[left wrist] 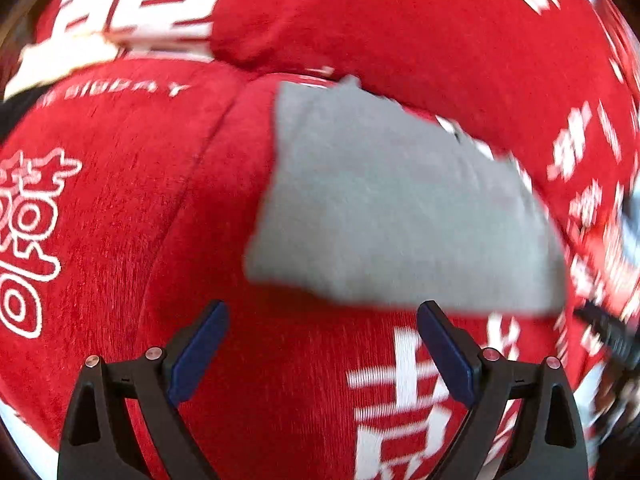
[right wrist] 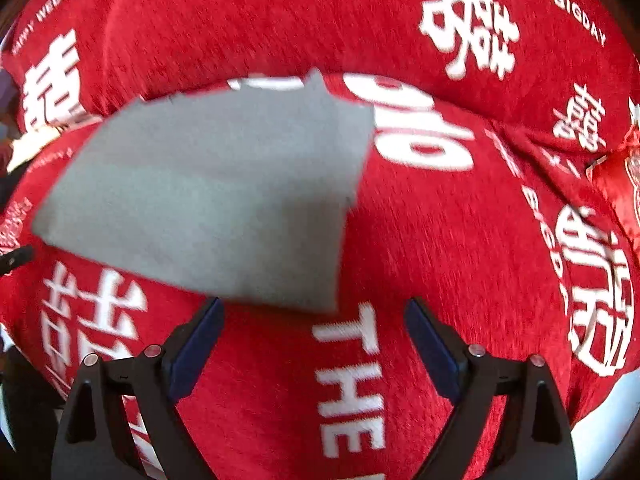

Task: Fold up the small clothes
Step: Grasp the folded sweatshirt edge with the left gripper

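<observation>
Left wrist view, your gripper: your left gripper (left wrist: pixel 322 312) has its jaws spread wide with nothing between the blue pads (left wrist: pixel 200 354).
Left wrist view, garment: the grey cloth (left wrist: pixel 396 208) lies folded flat on the red cover (left wrist: pixel 132 208), ahead of your fingertips and a little to the right; its near edge sits just beyond the right pad and is blurred.
Left wrist view, surface: the red cover carries white characters and Latin lettering, and it bulges up behind the cloth like a cushion or seat back.
Left wrist view, right edge: a dark object shows there, too blurred to name.

Right wrist view, your gripper: your right gripper (right wrist: pixel 314 308) is likewise spread apart and holds nothing; red cover shows between its pads (right wrist: pixel 434 354).
Right wrist view, garment: the grey cloth (right wrist: pixel 208 204) lies ahead and to the left, its near edge just beyond your left fingertip; whether they touch cannot be told.
Right wrist view, surface: the red cover (right wrist: pixel 440 240) reads "THE BIGDAY" and "HAPPY WEDDING" in white.
Right wrist view, far right: a shiny red fabric piece (right wrist: pixel 618 176) rests on the cover.
</observation>
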`<state>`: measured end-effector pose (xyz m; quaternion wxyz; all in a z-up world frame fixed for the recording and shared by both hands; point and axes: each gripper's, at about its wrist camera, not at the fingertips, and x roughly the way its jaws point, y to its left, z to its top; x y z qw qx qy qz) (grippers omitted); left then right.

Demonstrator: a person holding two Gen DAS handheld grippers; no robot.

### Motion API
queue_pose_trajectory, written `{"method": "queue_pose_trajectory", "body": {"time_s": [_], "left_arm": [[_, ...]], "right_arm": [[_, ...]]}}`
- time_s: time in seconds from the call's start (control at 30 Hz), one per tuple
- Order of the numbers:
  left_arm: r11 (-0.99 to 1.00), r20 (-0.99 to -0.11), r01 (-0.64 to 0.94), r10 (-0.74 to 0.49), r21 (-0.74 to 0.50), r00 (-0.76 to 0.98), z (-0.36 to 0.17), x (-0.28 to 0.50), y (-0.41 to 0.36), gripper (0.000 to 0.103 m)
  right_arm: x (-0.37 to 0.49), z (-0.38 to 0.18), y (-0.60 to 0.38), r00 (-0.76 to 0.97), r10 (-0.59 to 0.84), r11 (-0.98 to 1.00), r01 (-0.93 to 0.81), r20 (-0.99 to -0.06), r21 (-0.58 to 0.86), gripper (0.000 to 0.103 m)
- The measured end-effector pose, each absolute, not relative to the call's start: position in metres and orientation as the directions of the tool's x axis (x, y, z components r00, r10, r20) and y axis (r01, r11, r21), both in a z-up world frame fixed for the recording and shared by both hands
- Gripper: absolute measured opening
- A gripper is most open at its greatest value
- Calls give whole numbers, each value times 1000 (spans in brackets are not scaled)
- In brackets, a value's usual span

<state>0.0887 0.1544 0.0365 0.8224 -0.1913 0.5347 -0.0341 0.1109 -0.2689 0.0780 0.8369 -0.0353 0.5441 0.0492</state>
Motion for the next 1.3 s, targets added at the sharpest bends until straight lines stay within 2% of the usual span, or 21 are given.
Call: {"method": "queue_pose_trajectory", "body": {"time_s": [0.13, 0.23, 0.33, 0.47, 0.6, 0.67, 0.83, 0.9, 0.93, 0.97, 1.07, 1.17, 1.23, 1.3], "left_arm": [[870, -851, -211, -338, -446, 402, 22, 129, 172, 95], [820, -827, -232, -423, -523, 370, 6, 160, 174, 95], [828, -823, -202, -430, -523, 370, 3, 181, 168, 96], [788, -787, -176, -512, -590, 345, -1, 211, 166, 96], [789, -777, -123, -543, -602, 317, -1, 229, 158, 96], [778, -764, -111, -561, -618, 318, -2, 232, 158, 102], [813, -787, -84, -524, -576, 327, 0, 234, 148, 102], [855, -816, -52, -472, -516, 334, 5, 233, 139, 71], [879, -837, -35, -439, -475, 328, 6, 233, 135, 47], [893, -852, -37, -414, -448, 321, 6, 234, 135, 43], [878, -843, -71, -428, -473, 325, 5, 233, 144, 32], [893, -850, -58, -404, -447, 336, 9, 230, 143, 29], [907, -858, -46, -379, -419, 345, 12, 227, 139, 29], [916, -863, -34, -363, -399, 350, 12, 226, 137, 29]], "right_arm": [[136, 93, -231, 432, 86, 986, -164, -898, 16, 93], [159, 91, -195, 439, 62, 978, -207, -896, -34, 93], [179, 78, -167, 414, 47, 972, -230, -909, -54, 93], [203, 65, -147, 384, 43, 968, -244, -922, -56, 93], [230, 52, -137, 363, 20, 968, -239, -932, -72, 93], [240, 48, -133, 354, 14, 969, -237, -935, -75, 93], [264, 21, -117, 294, -9, 965, -247, -956, -85, 94], [268, 16, -114, 316, -21, 967, -235, -949, -100, 95], [271, 16, -113, 311, -22, 969, -228, -950, -97, 95], [275, 15, -114, 298, -16, 973, -217, -955, -84, 95], [289, 18, -119, 275, 23, 984, -175, -961, -27, 95], [305, 11, -113, 257, -10, 983, -175, -966, -57, 96], [314, 6, -108, 255, -25, 982, -175, -967, -71, 102], [325, 0, -106, 246, -20, 984, -165, -969, -63, 102]]}}
